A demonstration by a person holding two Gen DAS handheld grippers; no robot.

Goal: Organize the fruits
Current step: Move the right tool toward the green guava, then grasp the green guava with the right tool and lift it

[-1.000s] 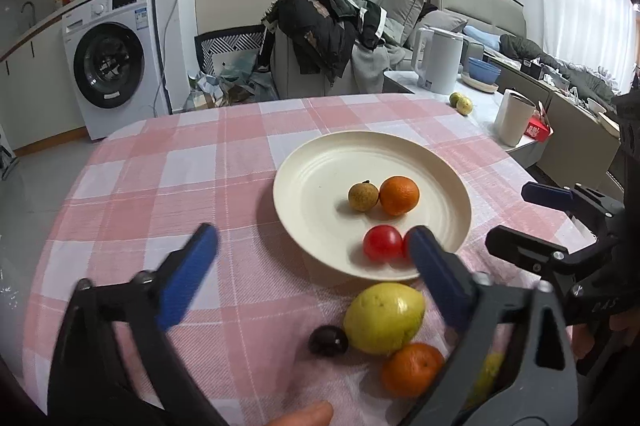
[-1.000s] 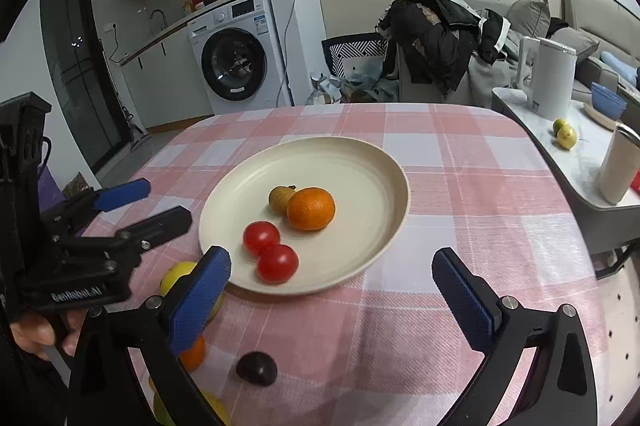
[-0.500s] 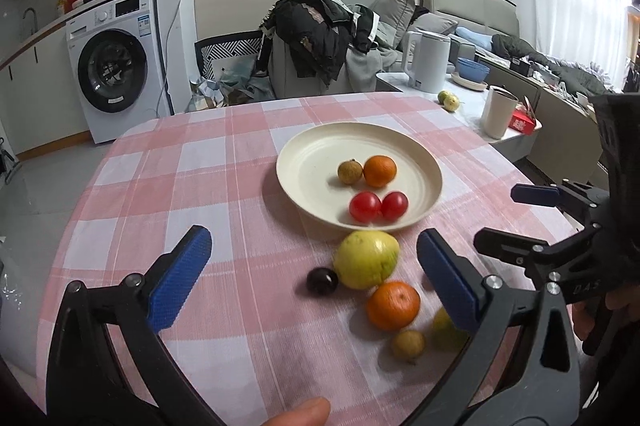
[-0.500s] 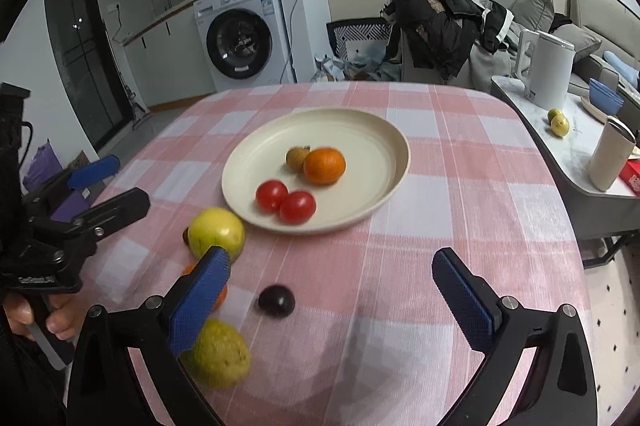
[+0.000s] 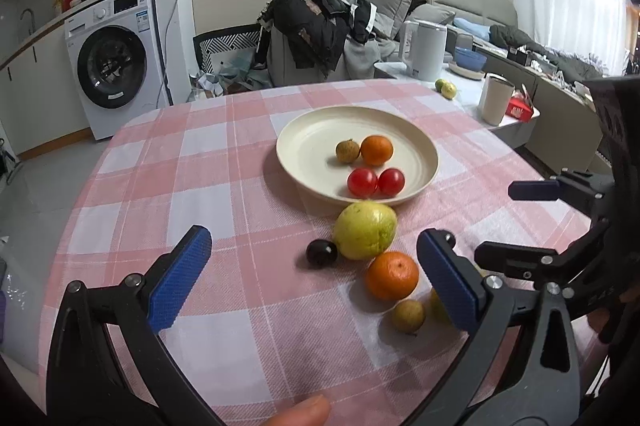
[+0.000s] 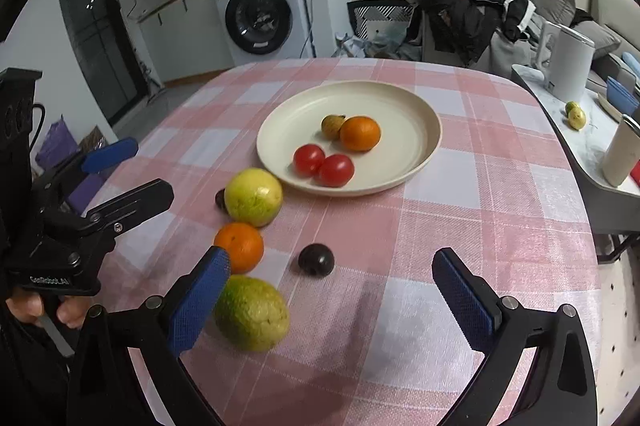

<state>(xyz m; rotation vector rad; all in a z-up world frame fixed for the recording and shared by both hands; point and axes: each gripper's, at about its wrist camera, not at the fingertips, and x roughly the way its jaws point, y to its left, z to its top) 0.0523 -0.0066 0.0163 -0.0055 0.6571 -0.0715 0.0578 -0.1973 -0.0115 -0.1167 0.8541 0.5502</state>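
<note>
- While both tools hang over the near edge of the counter (image 6: 500, 161), which has a pink and white checked cloth on it, nothing is in their grip.
- The left tool (image 5: 316, 270) has its blue fingers spread wide apart, and it holds nothing.
- The right tool (image 6: 330, 290) is also wide open with nothing held.
- In the right view, a big green-yellow fruit (image 6: 252, 312) lies nearest, just beside the left finger of the right tool.
- A little past it lie a loose orange (image 6: 239, 246) and a dark plum (image 6: 316, 260), a bit apart from each other.
- In the left view, a small tan fruit (image 5: 407, 315) lies close to that loose orange, on its near side.
- Next comes a round yellow-green fruit (image 6: 253, 196), right by the near rim of the plate.
- A second dark plum (image 5: 321, 253) sits just beside this round fruit. In the right view it is mostly hidden behind it.
- The cream plate (image 6: 400, 101) sits in the middle of the counter.
- On the plate, two red tomatoes (image 6: 324, 164) touch each other at the near side.
- Behind them an orange on the plate (image 6: 360, 133) touches a small brown fruit (image 6: 332, 125).
- Far behind the counter stand a washing machine (image 6: 260, 9), a chair piled with dark clothes (image 6: 464, 9) and a white kettle (image 6: 568, 65) on a side table.
</note>
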